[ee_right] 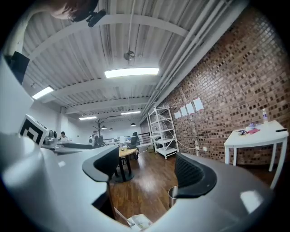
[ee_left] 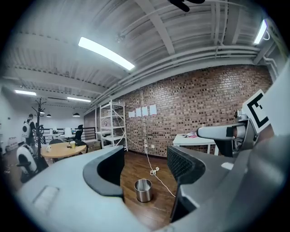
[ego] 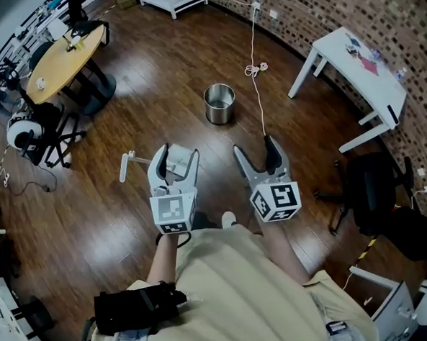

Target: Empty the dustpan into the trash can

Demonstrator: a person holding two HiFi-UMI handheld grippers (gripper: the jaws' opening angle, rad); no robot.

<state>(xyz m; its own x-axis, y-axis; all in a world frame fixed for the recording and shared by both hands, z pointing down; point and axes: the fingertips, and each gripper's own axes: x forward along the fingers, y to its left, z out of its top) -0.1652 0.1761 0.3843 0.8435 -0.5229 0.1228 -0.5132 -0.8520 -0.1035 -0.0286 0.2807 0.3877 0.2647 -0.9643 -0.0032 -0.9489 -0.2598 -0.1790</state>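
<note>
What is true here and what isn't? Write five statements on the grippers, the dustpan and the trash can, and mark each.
1. The trash can stands upright on the wooden floor. True.
2. The left gripper is clamped on the dustpan. False: its jaws are apart with nothing between them; the dustpan lies on the floor.
3. The right gripper is open and empty. True.
4. The trash can is tucked under the white table. False: it stands on open floor, well apart from the table.
5. A white cord runs across the floor beside the trash can. True.
</note>
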